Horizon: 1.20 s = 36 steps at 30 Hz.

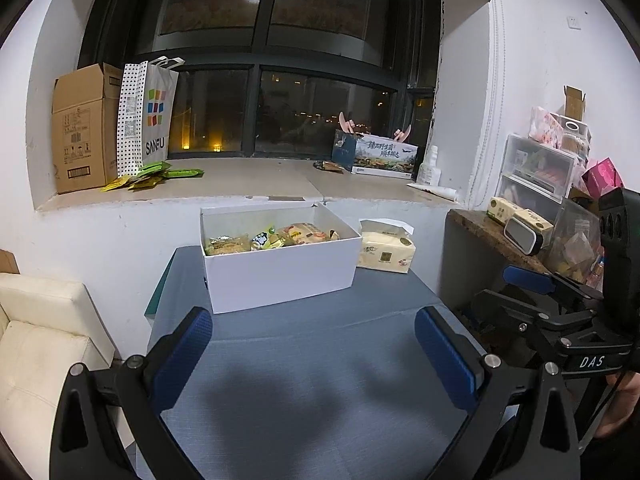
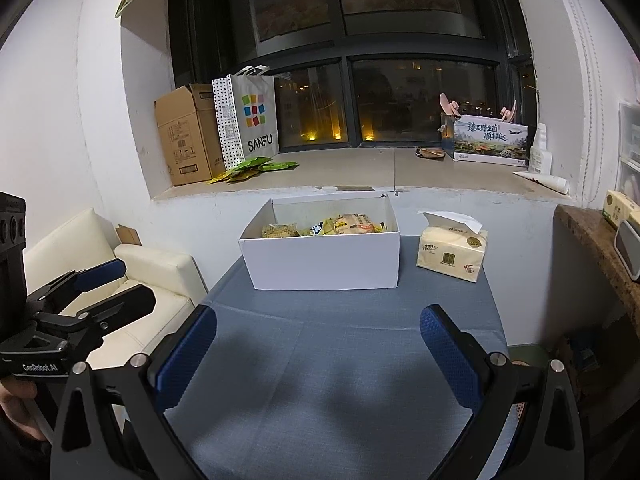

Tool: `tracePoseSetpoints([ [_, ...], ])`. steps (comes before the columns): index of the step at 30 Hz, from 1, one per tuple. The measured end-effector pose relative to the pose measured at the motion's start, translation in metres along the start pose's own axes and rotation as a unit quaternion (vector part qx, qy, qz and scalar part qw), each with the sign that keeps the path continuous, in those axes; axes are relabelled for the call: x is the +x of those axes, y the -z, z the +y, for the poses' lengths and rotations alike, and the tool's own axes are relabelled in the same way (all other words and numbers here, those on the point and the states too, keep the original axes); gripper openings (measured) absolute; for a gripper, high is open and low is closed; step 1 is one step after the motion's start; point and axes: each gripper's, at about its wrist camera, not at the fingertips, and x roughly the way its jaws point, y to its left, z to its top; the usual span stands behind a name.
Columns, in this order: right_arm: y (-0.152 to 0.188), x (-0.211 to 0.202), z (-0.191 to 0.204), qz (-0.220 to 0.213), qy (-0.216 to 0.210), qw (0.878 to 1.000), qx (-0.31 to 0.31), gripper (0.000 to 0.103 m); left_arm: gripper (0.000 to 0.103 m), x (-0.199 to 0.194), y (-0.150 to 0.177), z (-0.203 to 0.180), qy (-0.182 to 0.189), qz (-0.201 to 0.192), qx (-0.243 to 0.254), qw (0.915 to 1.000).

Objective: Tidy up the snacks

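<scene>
Green snack packets (image 1: 150,176): lay loose on the windowsill (image 1: 256,180), far ahead and to the left of both tools, beside the SANFU bag (image 1: 150,120) and the cardboard carton (image 1: 86,128).
Left gripper (image 1: 312,356): fingers stood wide apart and held nothing; it hung over the blue-grey table (image 1: 304,360).
White snack box (image 1: 280,268): sat straight ahead of the left gripper, at the table's far edge, open-topped, with wrapped snacks (image 1: 272,238) inside. Its long axis ran left to right across the line of the fingers.
Tissue pack (image 2: 452,254): stood just beside the box's right end, ahead and slightly right of the right gripper.
Right gripper (image 2: 318,354): fingers likewise spread, nothing between them; the box lay ahead and centred.
Key relation: the box was about equally near both tools; the loose packets lay beyond it to the left, so the left gripper was judged the nearer one for them.
Judged status: sorting unfinished while packets remained on the sill.
</scene>
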Motion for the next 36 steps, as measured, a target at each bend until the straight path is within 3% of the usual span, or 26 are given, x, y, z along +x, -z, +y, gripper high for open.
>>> tracePoseSetpoints([
  [36,0.0013,-0.0017,0.0025,0.001,-0.001,1.000,-0.006,0.103,0.103,0.0004,0.0013,0.0002,-0.004,0.004,0.004,1.0000],
])
